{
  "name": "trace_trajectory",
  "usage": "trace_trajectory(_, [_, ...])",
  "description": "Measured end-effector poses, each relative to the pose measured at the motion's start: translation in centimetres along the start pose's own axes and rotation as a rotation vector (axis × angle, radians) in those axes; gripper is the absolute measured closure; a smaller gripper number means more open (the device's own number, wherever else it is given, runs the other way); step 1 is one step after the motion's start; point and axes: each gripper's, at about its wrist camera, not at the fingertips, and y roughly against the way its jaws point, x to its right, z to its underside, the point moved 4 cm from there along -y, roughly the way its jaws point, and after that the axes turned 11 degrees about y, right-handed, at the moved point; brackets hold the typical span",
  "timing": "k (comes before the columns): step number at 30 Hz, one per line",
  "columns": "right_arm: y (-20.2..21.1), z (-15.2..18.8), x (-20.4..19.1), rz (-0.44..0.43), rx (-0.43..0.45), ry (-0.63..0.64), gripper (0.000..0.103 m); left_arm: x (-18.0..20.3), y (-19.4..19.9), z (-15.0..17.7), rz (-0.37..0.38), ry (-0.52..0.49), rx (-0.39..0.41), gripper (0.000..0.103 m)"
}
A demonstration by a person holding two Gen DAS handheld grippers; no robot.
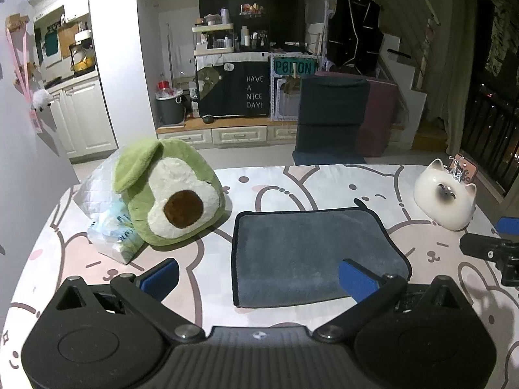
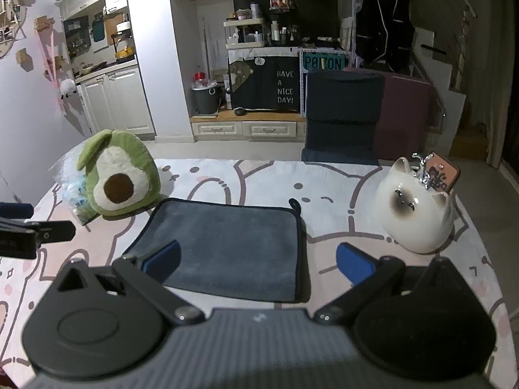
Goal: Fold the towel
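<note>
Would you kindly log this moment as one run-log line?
towel flat on table | left gripper open, above near edge | right gripper open, above near edge | nothing grasped

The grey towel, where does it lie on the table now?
The grey towel lies flat at the table's middle, between the avocado plush on its left and the white cat figurine on its right, before both open grippers.

Left gripper (image 1: 259, 277) fingers spread wide; right gripper (image 2: 258, 264) likewise, both level.

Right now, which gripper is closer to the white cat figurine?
Right. The right gripper hangs open over the grey towel's right edge, with the cat figurine just beyond its right finger. The left gripper hangs open over the towel's left side, farther away.
</note>
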Motion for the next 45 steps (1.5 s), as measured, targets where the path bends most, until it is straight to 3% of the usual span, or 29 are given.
trace_trajectory(30, [8.1, 3.9, -2.3, 0.049, 0.072, 0.035, 0.0, 0.4, 9.5, 4.1, 0.013, -0.025, 0.154, 0.0])
trace_trajectory(45, [11.9, 6.3, -3.6, 0.025, 0.123, 0.041, 0.0, 0.4, 12.5, 7.1, 0.031, -0.048, 0.177, 0.0])
